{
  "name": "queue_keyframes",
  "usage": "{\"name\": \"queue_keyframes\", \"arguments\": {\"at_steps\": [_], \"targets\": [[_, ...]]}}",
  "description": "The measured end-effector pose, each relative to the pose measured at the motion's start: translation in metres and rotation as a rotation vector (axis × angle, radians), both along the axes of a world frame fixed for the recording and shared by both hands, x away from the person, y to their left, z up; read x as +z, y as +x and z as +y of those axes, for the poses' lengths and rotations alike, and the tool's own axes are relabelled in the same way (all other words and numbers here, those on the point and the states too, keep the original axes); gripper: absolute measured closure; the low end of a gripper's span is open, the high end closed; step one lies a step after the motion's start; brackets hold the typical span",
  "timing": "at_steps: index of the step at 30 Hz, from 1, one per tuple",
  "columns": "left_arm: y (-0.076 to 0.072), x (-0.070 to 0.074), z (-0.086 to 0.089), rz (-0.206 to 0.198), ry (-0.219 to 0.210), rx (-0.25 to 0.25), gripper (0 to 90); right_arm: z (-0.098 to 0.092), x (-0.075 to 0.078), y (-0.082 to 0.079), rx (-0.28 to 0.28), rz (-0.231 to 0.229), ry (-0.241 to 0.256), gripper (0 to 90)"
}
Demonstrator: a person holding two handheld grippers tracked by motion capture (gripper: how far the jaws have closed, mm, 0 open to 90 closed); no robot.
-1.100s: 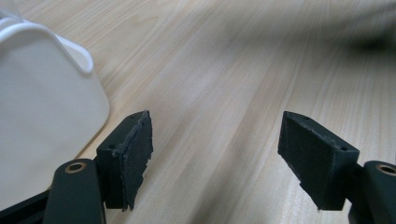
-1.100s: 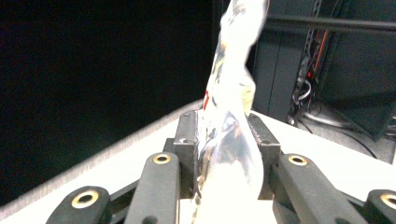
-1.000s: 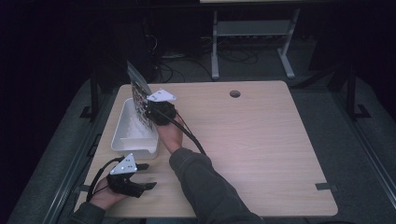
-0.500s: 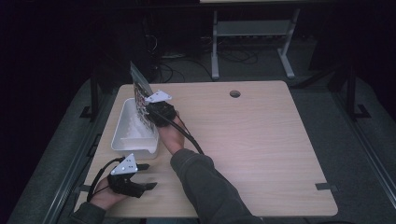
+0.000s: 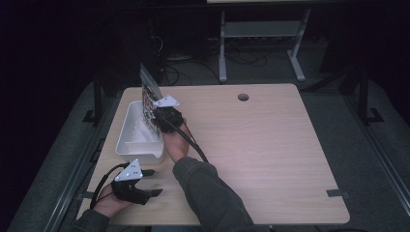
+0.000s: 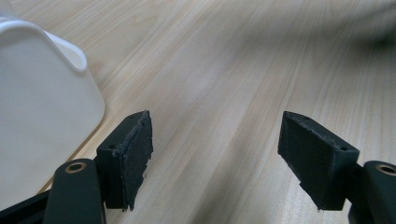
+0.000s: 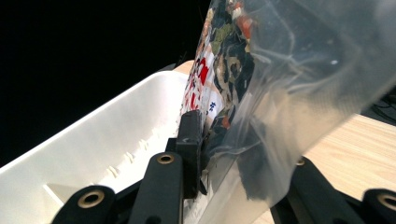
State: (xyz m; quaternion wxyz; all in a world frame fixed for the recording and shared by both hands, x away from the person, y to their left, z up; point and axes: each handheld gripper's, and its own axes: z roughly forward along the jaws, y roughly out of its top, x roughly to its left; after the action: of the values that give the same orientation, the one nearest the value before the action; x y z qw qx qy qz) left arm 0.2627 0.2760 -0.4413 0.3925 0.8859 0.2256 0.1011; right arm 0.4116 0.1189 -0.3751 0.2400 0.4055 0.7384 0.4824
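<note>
Packet [image 5: 150,99] in clear film, held upright over white tub's [image 5: 126,145] right rim, far left of worktop [image 5: 270,145] | right gripper [image 5: 157,116] clamped on its lower edge [image 7: 219,154] | judged light, limp, slippery; best pinched at sealed edge | left gripper [image 6: 215,158] open, empty, near left | tub wall alone obstructed lowering.

One bag [image 5: 149,104], one tub [image 5: 138,137], two claws [image 5: 155,182]
</note>
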Motion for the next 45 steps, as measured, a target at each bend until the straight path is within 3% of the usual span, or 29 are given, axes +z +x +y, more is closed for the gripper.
{"name": "queue_keyframes", "arguments": {"at_steps": [6, 9, 19, 30, 45], "targets": [[0.000, 0.000, -0.001, 0.002, -0.001, -0.001, 25.7, -0.003, 0.000, 0.002, 0.042, 0.005, 0.022, 68.3], [0.001, -0.001, -0.001, 0.001, 0.001, -0.005, 25.7, -0.006, -0.002, 0.004, 0.066, 0.016, 0.034, 56.4], [0.001, -0.001, -0.003, -0.003, 0.007, -0.012, 25.6, -0.021, -0.005, 0.008, 0.141, 0.054, 0.095, 43.4], [0.000, -0.001, -0.006, -0.007, 0.014, -0.022, 25.6, -0.036, -0.001, 0.009, 0.198, 0.091, 0.117, 38.9], [0.000, -0.002, -0.009, -0.007, 0.019, -0.034, 25.6, -0.064, 0.000, 0.006, 0.195, 0.096, 0.130, 36.5]]}}
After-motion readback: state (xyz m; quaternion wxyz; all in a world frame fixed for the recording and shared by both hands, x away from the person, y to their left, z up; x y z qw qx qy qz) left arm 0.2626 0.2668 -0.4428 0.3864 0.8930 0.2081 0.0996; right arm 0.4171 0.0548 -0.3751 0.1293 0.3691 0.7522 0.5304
